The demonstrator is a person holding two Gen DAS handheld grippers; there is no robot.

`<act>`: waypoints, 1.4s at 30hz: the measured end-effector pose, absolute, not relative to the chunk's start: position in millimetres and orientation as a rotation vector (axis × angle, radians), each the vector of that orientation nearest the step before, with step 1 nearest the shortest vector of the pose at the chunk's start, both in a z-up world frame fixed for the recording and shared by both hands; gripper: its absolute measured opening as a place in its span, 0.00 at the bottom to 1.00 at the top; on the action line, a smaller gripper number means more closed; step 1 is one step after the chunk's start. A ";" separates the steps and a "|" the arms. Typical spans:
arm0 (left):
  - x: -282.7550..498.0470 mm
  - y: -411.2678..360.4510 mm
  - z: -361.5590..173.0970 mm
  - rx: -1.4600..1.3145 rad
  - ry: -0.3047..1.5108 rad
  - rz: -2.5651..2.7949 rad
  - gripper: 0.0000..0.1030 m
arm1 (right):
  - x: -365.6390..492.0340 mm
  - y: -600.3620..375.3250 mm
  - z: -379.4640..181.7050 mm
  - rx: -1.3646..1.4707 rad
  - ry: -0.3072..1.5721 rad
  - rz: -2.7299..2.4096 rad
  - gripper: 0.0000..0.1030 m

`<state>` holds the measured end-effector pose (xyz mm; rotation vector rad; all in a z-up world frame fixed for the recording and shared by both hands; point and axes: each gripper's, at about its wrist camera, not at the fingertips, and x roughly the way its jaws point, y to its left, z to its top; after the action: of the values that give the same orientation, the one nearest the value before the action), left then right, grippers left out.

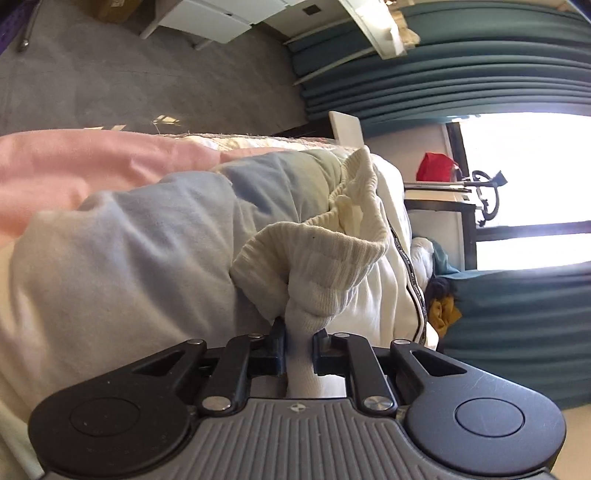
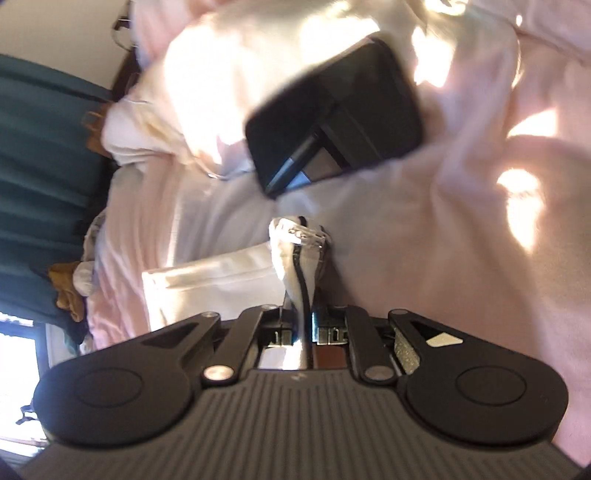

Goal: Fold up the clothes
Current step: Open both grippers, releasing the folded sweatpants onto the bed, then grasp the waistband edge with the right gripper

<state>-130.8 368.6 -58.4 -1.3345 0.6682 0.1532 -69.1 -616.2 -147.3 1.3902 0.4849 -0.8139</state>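
- Ribbed cream cuff [image 1: 314, 254] is being pinched in left tool [image 1: 298, 334], securing one corner.
- Right tool [image 2: 303, 319] is clamping zipper edge [image 2: 301, 266], readying a fold.

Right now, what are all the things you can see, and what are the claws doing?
sweatshirt: one, pale blue and cream with a ribbed cream hem, lying on the bed.
white garment: one, white with a dark stripe, beside the sweatshirt.
bedding: one, pink, under the clothes.
curtains: green, by the window.
red bag: one, near the window.
yellow cloth: one, at the bed's far edge.
carpet: grey, beyond the bed.
white furniture: on the carpet.
left claw: black, shut on the sweatshirt's ribbed hem.
right claw: black, shut on the white garment's striped edge.
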 end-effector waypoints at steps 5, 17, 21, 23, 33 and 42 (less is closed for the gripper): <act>-151.5 362.1 -32.8 -1.190 0.624 0.174 0.62 | -59.9 -610.4 -130.9 1.290 0.490 -0.823 0.13; -178.2 274.0 75.1 -0.622 0.558 0.171 0.96 | -67.3 -582.3 -61.3 0.867 0.399 -0.905 0.68; -156.9 224.6 93.2 -0.470 0.543 0.132 0.96 | -55.7 -548.8 -31.4 0.733 0.370 -0.726 0.68; -145.0 202.2 96.5 -0.425 0.538 0.095 0.96 | -51.3 -526.8 -17.4 0.675 0.350 -0.635 0.68; -66.6 94.2 82.1 -0.284 0.534 -0.063 0.96 | -40.6 -425.6 12.1 0.426 0.349 -0.222 0.68; -3.9 21.0 53.3 -0.203 0.567 -0.152 0.96 | -35.3 -394.7 10.1 0.384 0.382 -0.055 0.68</act>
<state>-3.9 21.0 53.3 -0.2027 0.5675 -0.1518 -35.3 -394.7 10.1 0.3842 0.3821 -0.0555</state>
